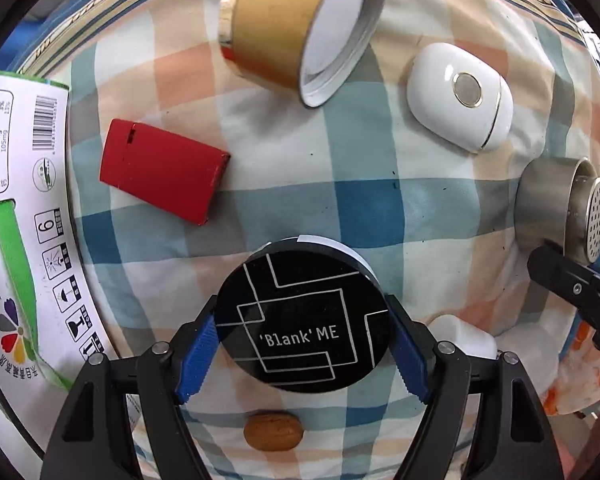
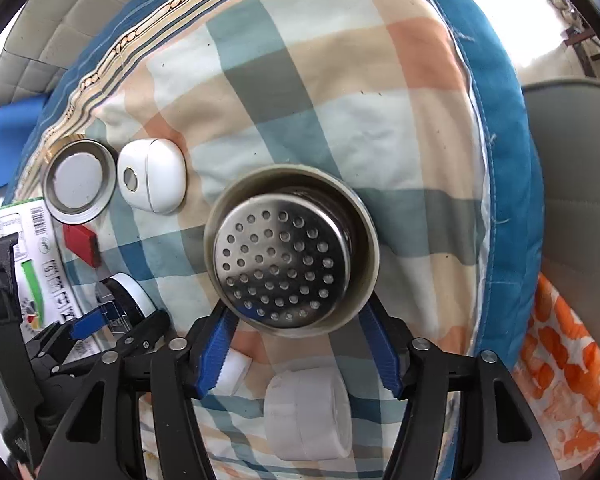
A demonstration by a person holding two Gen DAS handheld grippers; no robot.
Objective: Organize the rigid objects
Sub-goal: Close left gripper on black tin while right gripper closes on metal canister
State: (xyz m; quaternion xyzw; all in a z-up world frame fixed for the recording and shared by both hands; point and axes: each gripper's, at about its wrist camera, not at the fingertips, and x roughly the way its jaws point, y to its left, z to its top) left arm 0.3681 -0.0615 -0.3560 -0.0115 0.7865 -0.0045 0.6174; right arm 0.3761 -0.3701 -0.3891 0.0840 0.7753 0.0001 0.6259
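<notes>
Left tongs (image 1: pixel 302 344) clamp the black compact (image 1: pixel 302 320), right tongs (image 2: pixel 296 350) the metal strainer cup (image 2: pixel 290 252); both round, smooth items could slip from the pads onto the soft checked quilt (image 1: pixel 380 208).

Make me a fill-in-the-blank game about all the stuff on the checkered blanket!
1. The left tongs squeeze a black round tin that says 'Blank' ____.
2. The right tongs grip a metal cup whose inner disc is full of little ____.
3. The flat box lying on the checkered blanket is colored ____.

Missing words: ME; holes; red
</notes>
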